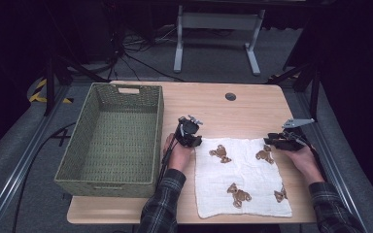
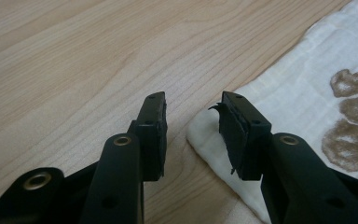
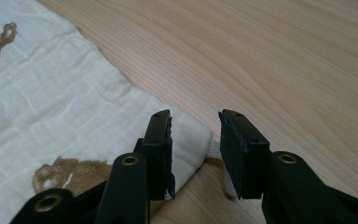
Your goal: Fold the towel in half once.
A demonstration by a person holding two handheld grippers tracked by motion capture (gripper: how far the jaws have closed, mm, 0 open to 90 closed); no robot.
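A white cloth [image 1: 243,177] printed with brown bears lies flat on the wooden table [image 1: 213,104], right of centre. My left gripper [image 1: 193,141] sits at the cloth's far left corner. In the left gripper view the gripper [image 2: 193,105] is open, with the rounded corner of the cloth [image 2: 298,93] lying between the jaws and untouched by the pads. My right gripper [image 1: 275,142] is at the far right corner. In the right gripper view that gripper [image 3: 195,119] is open too, astride the corner of the cloth [image 3: 51,107] without pressing it.
A large woven green basket [image 1: 160,126] stands on the left half of the table, just left of my left hand. A round cable hole [image 1: 230,96] sits near the far edge. Bare wood lies beyond the cloth.
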